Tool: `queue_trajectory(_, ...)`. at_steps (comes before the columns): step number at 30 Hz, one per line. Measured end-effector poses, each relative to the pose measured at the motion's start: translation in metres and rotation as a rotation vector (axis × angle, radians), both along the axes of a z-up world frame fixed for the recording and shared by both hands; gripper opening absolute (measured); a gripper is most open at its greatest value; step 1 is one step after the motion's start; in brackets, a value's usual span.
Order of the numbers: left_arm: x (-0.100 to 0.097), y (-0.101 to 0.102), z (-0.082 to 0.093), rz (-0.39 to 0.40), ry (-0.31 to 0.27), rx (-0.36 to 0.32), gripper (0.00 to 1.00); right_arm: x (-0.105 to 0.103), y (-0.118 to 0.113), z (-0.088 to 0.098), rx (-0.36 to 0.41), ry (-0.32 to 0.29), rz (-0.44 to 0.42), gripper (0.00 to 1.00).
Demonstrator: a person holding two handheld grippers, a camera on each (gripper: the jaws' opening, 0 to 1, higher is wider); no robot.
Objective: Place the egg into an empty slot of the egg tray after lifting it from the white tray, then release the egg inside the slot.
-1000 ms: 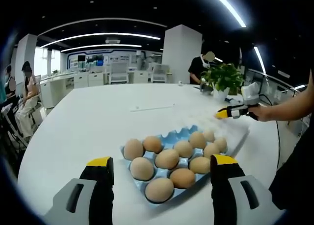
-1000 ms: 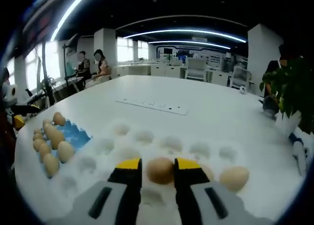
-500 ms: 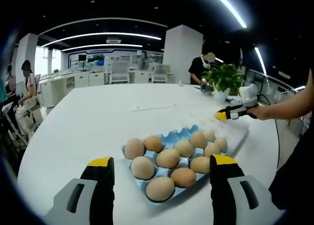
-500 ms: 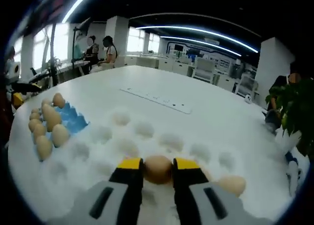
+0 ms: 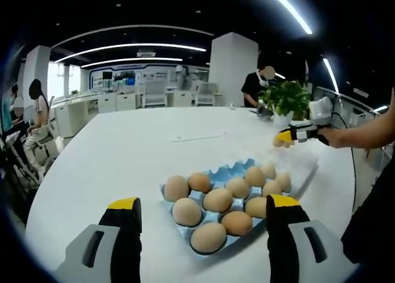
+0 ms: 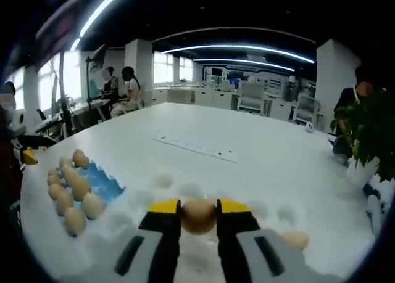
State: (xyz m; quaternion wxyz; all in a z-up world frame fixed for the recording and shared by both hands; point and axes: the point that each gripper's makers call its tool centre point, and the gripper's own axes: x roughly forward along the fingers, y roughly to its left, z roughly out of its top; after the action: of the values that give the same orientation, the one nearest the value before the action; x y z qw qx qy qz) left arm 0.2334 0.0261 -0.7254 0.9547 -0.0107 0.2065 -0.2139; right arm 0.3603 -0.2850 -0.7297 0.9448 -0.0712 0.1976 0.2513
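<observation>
Right gripper (image 6: 199, 212): in its own view we see the yellow-tipped jaws clamped on an egg (image 6: 199, 215), one on each side, held above the white tray (image 6: 129, 218).
Same gripper from the left gripper view (image 5: 285, 137): we see it small at the right, held by a hand (image 5: 338, 137), with the egg (image 5: 279, 142) at its tip, above the white tray's far end (image 5: 302, 166).
Left gripper (image 5: 203, 210): we see its jaws spread wide with nothing between them, low over the table (image 5: 123, 153), in front of the egg tray.
Egg tray (image 5: 217, 173): blue, on the table, touching the white tray; the left gripper view gives us ten eggs in it and bare blue slots along the far edge. In the right gripper view (image 6: 102, 183) we see it at the left with a row of eggs and bare blue beside them.
White tray, right gripper view only: empty dimples and a spare egg (image 6: 295, 239) at its right.
Plant (image 5: 285, 99): on the table beyond the white tray; in the right gripper view (image 6: 365, 126) at the right edge.
People: we see one standing behind the plant (image 5: 256, 86), others seated at far left (image 6: 129, 89).
</observation>
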Motion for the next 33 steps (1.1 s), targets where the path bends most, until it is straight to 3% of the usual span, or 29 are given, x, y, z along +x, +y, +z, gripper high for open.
queue_trajectory(5,0.001,-0.001,0.000,-0.001,-0.002,0.004,0.84,-0.007,0.027,-0.001,-0.010,-0.002,0.069,0.21)
queue_trajectory(11,0.000,0.000,-0.001,0.002,0.000,0.000,0.84,-0.014,0.065,0.006,0.053,-0.006,0.155,0.21)
queue_trajectory(19,0.000,0.002,0.002,0.007,-0.011,0.002,0.85,-0.019,0.116,0.004,0.063,-0.005,0.282,0.21)
queue_trajectory(33,0.000,-0.001,0.001,-0.004,-0.005,0.002,0.84,-0.026,0.177,0.006,0.080,-0.001,0.407,0.20)
